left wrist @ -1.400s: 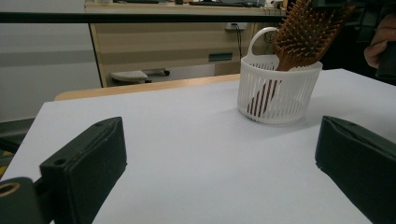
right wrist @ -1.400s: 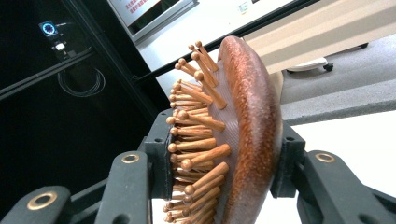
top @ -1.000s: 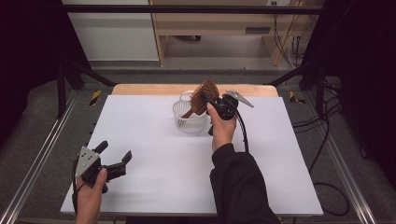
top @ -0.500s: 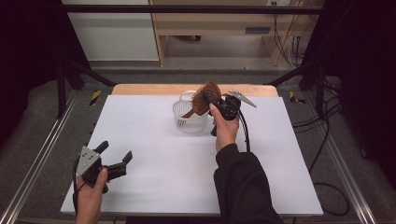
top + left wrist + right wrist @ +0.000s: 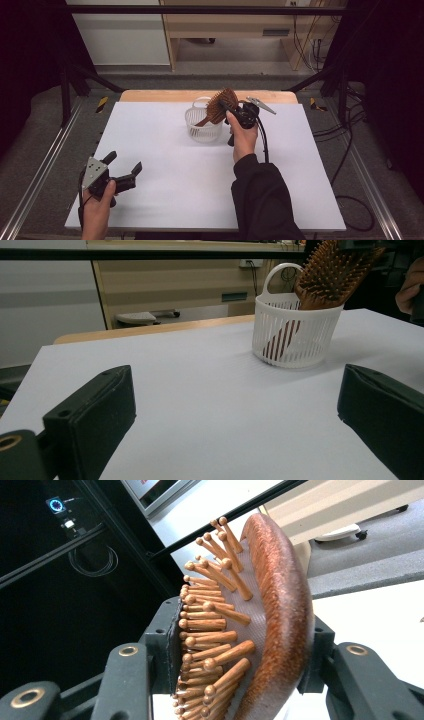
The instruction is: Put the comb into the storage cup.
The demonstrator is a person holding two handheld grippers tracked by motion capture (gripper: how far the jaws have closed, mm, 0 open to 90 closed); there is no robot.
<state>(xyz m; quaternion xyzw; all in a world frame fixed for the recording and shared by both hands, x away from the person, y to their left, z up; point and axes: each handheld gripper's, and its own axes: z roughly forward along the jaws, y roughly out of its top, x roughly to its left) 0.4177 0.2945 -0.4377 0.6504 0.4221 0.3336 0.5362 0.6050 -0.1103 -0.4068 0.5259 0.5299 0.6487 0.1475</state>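
A brown wooden hairbrush (image 5: 220,106) stands tilted with its handle down in a small white slatted basket (image 5: 202,131) at the back middle of the white table. My right gripper (image 5: 231,109) is shut on the brush's bristled head (image 5: 250,630), one jaw against the bristles and one against the wooden back. From the left gripper view, the basket (image 5: 292,332) holds the brush (image 5: 330,272), whose handle shows through the slats. My left gripper (image 5: 122,167) rests open near the table's front left corner with nothing between its jaws.
The white table top (image 5: 165,165) ends in a wooden strip (image 5: 150,95) at the back. Metal rails (image 5: 45,160) run along both sides. Cables (image 5: 345,150) lie on the floor at the right, and a cabinet (image 5: 235,25) stands behind.
The right gripper and the brush head have barely shifted, leaning slightly left over the basket. The left gripper has stayed in place.
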